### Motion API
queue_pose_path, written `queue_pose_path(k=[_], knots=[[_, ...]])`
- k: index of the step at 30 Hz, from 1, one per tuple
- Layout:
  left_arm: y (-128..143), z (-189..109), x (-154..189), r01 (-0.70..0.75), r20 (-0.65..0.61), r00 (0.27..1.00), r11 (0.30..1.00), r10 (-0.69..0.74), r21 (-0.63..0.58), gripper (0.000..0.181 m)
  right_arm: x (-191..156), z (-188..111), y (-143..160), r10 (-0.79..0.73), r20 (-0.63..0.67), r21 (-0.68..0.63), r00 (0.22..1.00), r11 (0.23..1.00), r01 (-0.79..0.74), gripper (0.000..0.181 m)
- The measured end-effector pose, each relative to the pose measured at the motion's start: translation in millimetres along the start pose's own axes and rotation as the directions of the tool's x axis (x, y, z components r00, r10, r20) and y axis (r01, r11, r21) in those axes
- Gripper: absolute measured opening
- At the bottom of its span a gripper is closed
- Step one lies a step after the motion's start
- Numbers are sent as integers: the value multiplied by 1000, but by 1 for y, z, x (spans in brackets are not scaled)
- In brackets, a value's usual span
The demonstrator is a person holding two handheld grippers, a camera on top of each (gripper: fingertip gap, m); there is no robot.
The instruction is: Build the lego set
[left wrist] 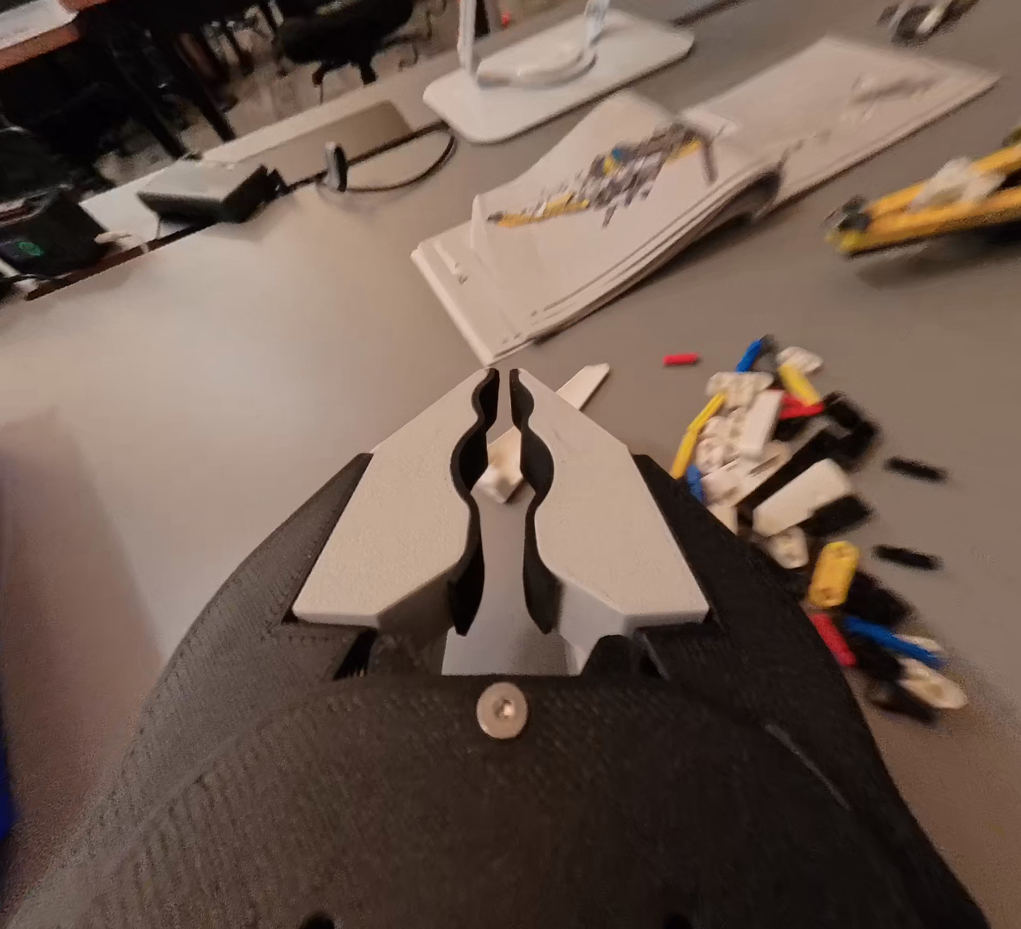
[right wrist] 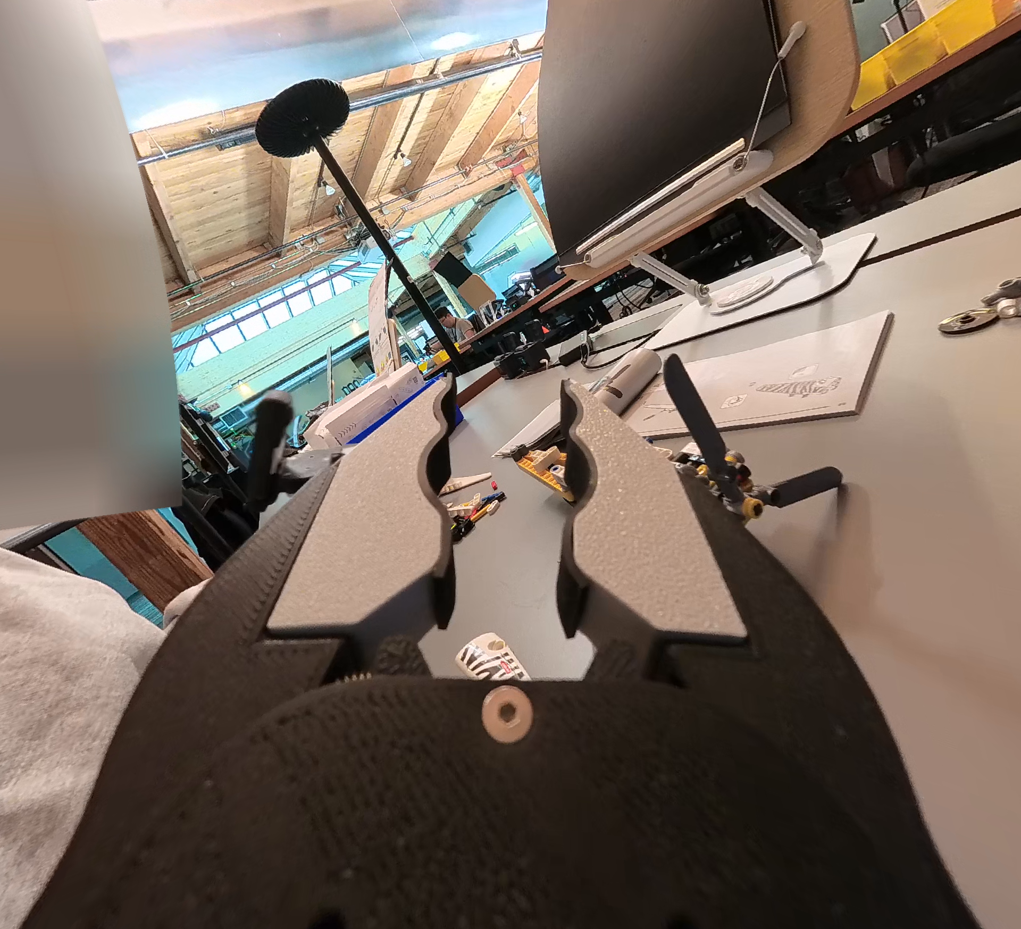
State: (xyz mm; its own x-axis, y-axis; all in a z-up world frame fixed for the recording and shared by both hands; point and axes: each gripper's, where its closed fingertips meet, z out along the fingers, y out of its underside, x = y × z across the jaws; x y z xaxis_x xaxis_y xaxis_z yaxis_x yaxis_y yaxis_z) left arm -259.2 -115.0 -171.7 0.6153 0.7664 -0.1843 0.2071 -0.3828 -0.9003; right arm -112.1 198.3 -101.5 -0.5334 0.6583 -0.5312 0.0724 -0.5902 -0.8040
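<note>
The loose lego pile point(left wrist: 773, 488) lies on the grey surface point(left wrist: 221, 350), just right of the left gripper point(left wrist: 501, 377), its fingers nearly closed, empty. The right gripper point(right wrist: 505, 394) gapes wide. Best pick one outlying piece, not the heap.

A grey table point(left wrist: 221, 350) carries an open instruction booklet point(left wrist: 608, 228) at upper centre, a loose brick pile point(left wrist: 773, 488) at right, and a white stand base point(left wrist: 558, 74) behind.
</note>
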Motion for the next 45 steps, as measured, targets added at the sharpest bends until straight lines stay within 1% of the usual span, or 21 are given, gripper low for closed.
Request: queue_pose_path(k=[2, 3, 5, 7, 8, 10, 13, 15, 17, 21, 24, 27, 30, 36, 45], knots=[[-26, -12, 15, 81, -79, 994, 994, -75, 75, 6, 0, 0, 0, 1, -1, -1, 1000, 1000, -1, 35], [-41, -19, 25, 103, -118, 989, 988, -90, 111, 7, 0, 0, 0, 1, -1, -2, 1000, 1000, -1, 36], [-69, -33, 50, 114, -191, 978, 978, -80, 176, 9, 0, 1, 1, 1, -2, -5, 1000, 1000, -1, 36], [-85, -40, 89, 110, -293, 955, 972, -46, 206, 12, 1, 1, 1, 3, -2, -8, 1000, 1000, -3, 36], [-87, -41, 113, 106, -353, 935, 974, -30, 198, 14, 0, 1, 1, 3, -2, -8, 1000, 1000, -3, 36], [-80, -39, 165, 70, -476, 879, 987, 8, 147, 20, 1, 1, 1, 2, -2, -6, 1000, 1000, -2, 35], [-68, -35, 230, 25, -605, 796, 995, 36, 92, 21, 0, 0, 0, 4, 0, -1, 1000, 1000, -4, 36], [-59, -34, 262, -7, -672, 740, 999, 28, 35, 25, 0, 0, 0, 4, 1, 1, 1000, 1000, -4, 36], [-49, -31, 282, -57, -705, 709, 998, 26, -21, 31, 0, 0, 0, 4, 3, 2, 1000, 1000, -4, 35], [-25, -16, 298, -177, -690, 721, 979, 56, -105, 40, 0, -1, -1, 7, 5, 4, 1000, 1000, -7, 36], [-8, -9, 309, -237, -697, 714, 958, 59, -162, 45, 0, -1, -1, 6, 6, 4, 1000, 1000, -6, 36], [0, -6, 313, -278, -696, 715, 942, 71, -190, 44, 0, -1, -1, 7, 5, 4, 1000, 1000, -7, 36], [0, -5, 314, -272, -690, 721, 942, 66, -194, 39, 0, -1, 0, 7, 5, 3, 1000, 1000, -7, 36], [-1, -7, 314, -252, -705, 708, 945, 34, -207, 38, 0, 0, 0, 7, 4, 3, 1000, 1000, -7, 36], [-7, -10, 304, -141, -718, 692, 962, -73, -234, 37, 0, 0, 0, 6, 4, 3, 1000, 1000, -6, 36]])
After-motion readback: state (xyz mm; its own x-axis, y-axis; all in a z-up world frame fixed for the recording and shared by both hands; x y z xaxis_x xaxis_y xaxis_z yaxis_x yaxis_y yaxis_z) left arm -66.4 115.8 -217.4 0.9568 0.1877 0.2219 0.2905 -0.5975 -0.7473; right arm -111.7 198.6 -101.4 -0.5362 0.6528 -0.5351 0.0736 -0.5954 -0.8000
